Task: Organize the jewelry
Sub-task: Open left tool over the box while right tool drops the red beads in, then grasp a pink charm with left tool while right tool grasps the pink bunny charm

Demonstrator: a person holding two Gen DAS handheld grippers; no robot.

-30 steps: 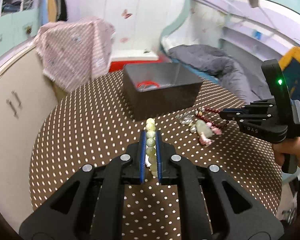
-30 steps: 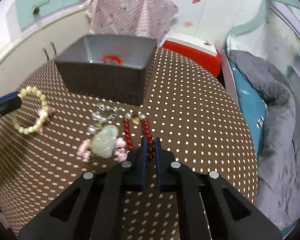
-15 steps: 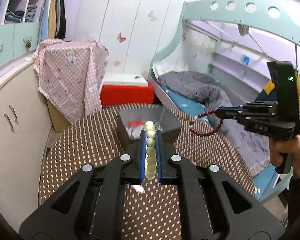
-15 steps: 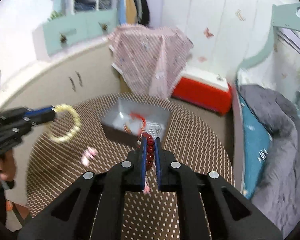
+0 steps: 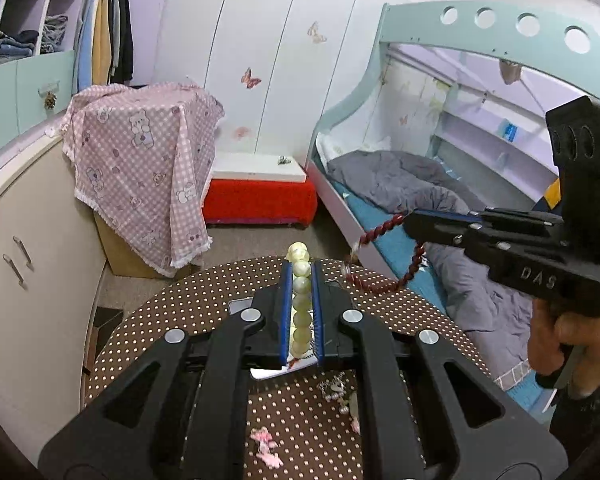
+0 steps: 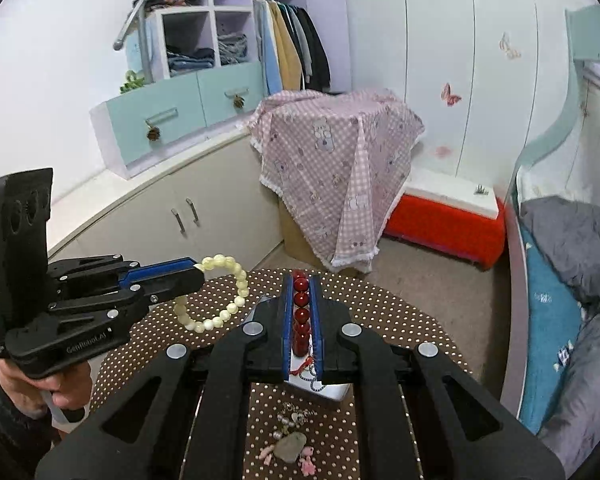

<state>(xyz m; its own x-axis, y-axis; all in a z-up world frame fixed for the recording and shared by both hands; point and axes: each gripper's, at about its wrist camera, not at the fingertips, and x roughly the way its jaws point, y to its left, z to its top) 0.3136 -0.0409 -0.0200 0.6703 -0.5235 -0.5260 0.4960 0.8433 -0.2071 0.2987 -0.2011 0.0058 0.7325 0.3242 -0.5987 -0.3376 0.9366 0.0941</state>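
My left gripper (image 5: 300, 276) is shut on a pale green bead bracelet (image 5: 301, 304) and holds it high above the round dotted table (image 5: 180, 304). The bracelet also shows in the right wrist view (image 6: 220, 292), hanging as a loop from the left gripper (image 6: 194, 270). My right gripper (image 6: 301, 284) is shut on a dark red bead bracelet (image 6: 301, 312), which also shows in the left wrist view (image 5: 384, 240) dangling from the right gripper (image 5: 410, 222). The grey box (image 6: 332, 392) lies below, mostly hidden behind the fingers.
A jade pendant with pink charms (image 6: 290, 446) and a silver chain (image 6: 296, 418) lie on the table near me. A pink charm (image 5: 266, 446) lies apart. Beyond the table stand a cabinet (image 6: 160, 216), a cloth-covered box (image 6: 336, 168), a red chest (image 5: 260, 200) and a bed (image 5: 412, 192).
Both grippers have risen well above the table with their bracelets. The table and the grey box now lie far below and look smaller.
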